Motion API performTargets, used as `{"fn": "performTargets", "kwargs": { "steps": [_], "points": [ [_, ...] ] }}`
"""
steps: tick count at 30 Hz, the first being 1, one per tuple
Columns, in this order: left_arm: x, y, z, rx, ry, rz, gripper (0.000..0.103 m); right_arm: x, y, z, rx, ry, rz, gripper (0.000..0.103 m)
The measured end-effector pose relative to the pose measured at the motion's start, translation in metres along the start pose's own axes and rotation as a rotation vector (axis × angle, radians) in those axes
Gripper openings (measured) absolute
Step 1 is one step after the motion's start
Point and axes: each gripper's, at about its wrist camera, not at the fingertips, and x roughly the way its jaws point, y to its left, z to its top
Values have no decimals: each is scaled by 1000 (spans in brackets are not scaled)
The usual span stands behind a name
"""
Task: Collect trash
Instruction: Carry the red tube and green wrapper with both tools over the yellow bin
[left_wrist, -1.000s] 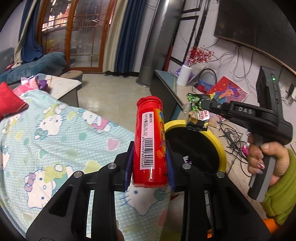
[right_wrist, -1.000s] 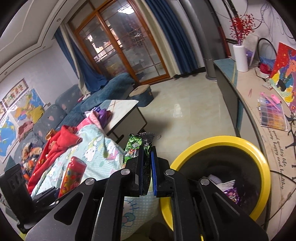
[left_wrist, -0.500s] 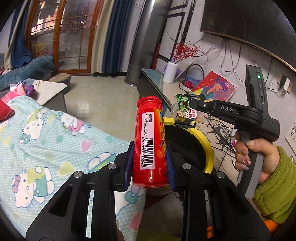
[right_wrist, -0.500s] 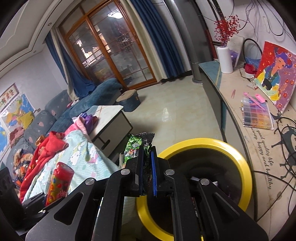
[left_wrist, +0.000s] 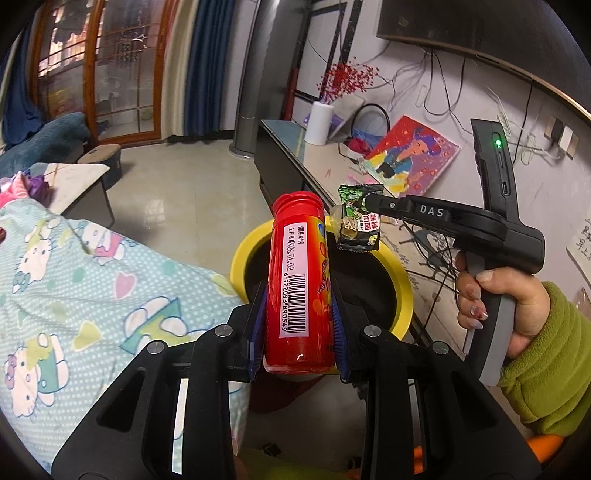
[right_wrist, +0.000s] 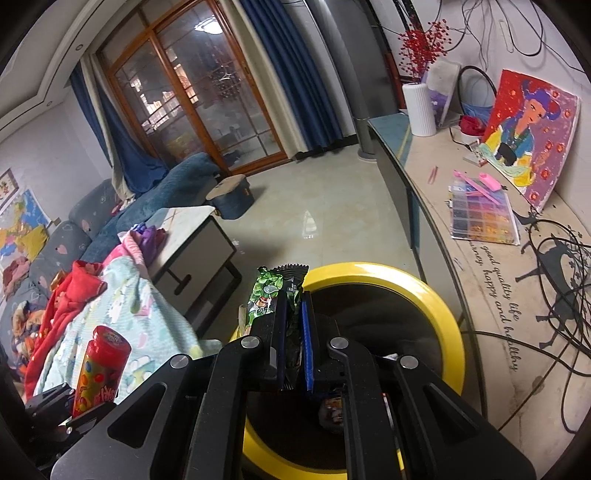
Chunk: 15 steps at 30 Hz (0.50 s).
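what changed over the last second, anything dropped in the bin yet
Nothing dropped yet. Both hands have carried their loads nearer the yellow-rimmed round trash bin, which now fills more of both views, with the green snack wrapper hanging over its opening. Unchanged: the left gripper stays clamped on the red cylindrical candy tube, and the right gripper stays shut on the wrapper.

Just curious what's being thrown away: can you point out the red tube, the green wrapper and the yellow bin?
red tube (left_wrist: 295, 280), left wrist view, its white barcode label
green wrapper (right_wrist: 266, 295), right wrist view, its upper printed face
yellow bin (right_wrist: 388, 275), right wrist view, its far rim
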Motion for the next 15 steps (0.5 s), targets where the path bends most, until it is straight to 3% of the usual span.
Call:
{"fn": "performTargets", "kwargs": {
  "steps": [15],
  "points": [
    [35, -28, -7, 39, 65, -28, 23, 9, -36, -7, 33, 26, -55, 8]
  ]
}}
